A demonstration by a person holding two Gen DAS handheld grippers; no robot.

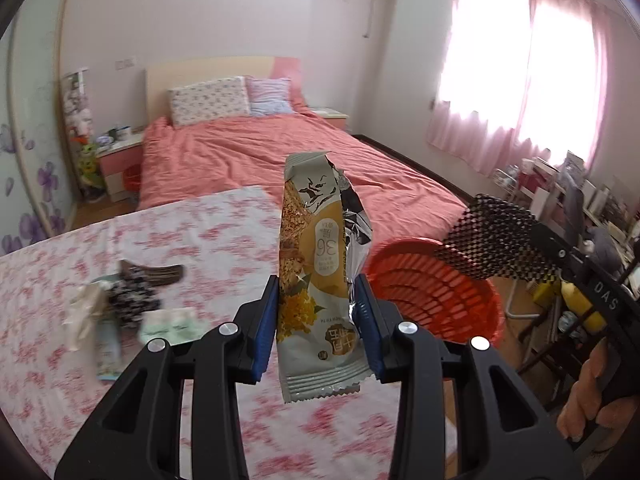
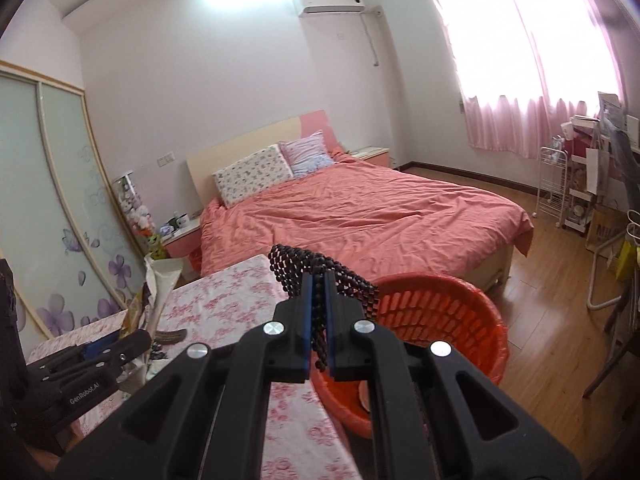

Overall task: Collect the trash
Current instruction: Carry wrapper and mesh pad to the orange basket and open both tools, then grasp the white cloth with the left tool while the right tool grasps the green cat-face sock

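**Both grippers loaded beside the red basket**

Here we hold a torn snack wrapper (image 1: 320,264) upright in the left gripper (image 1: 318,328), its blue pads clamped on the wrapper's two edges, the opened end pointing to twelve o'clock. The wrapper hangs above the table (image 1: 224,232), which wears a cloth of pink blossoms.

Our right gripper (image 2: 319,320) is clenched on a dark beaded mat (image 2: 320,268); the beads run down between the blue pads and fan out past the tips. In the left wrist view the same mat (image 1: 492,236) shows at three o'clock, above the rim of the red basket (image 1: 440,292).

That basket (image 2: 452,312) is a slatted plastic tub at the table's edge, at about four o'clock from the right gripper's tips. We see its slatted inner wall and one small pale thing low inside, which we cannot identify; the rest of its floor is hidden behind the gripper.

At nine o'clock of the wrapper, more litter (image 1: 120,312) lies on the cloth: crumpled paper, a dark wrapper, small pale-green packets, all blurred. A bed (image 1: 280,148) with a salmon cover stands beyond the table.
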